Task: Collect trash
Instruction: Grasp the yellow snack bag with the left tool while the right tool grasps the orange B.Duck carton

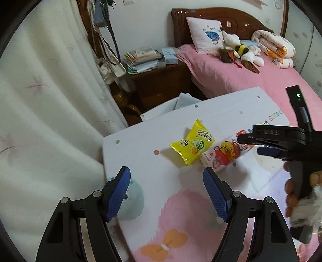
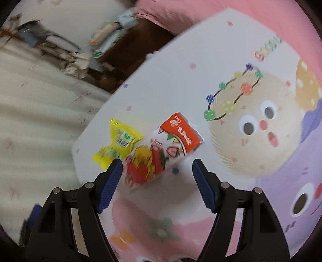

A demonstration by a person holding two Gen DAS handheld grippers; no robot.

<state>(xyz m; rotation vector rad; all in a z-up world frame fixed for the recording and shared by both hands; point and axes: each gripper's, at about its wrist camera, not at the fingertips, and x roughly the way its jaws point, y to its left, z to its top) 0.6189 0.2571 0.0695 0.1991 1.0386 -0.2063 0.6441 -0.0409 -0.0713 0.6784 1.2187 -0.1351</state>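
A surface (image 1: 181, 201) covered in a cartoon print stands in a bedroom, white at its far end with coloured dots, pink nearer, and with a round cream face (image 2: 251, 125) and a purple patch on one side. Beyond it a bed (image 1: 231, 74) wears a pink sheet, backed by a carved dark wooden headboard (image 1: 231, 18). A white pillow (image 1: 205, 34) leans upright against the headboard, with soft toys (image 1: 241, 51) lying just beside it and a rolled quilt (image 1: 275, 48) further along. Next to the bed a dark wooden nightstand (image 1: 161, 80) carries a loose stack of books and papers (image 1: 140, 59). A pale flowered curtain (image 1: 50, 100) hangs on the left, with bags (image 1: 110, 64) hanging between it and the nightstand.
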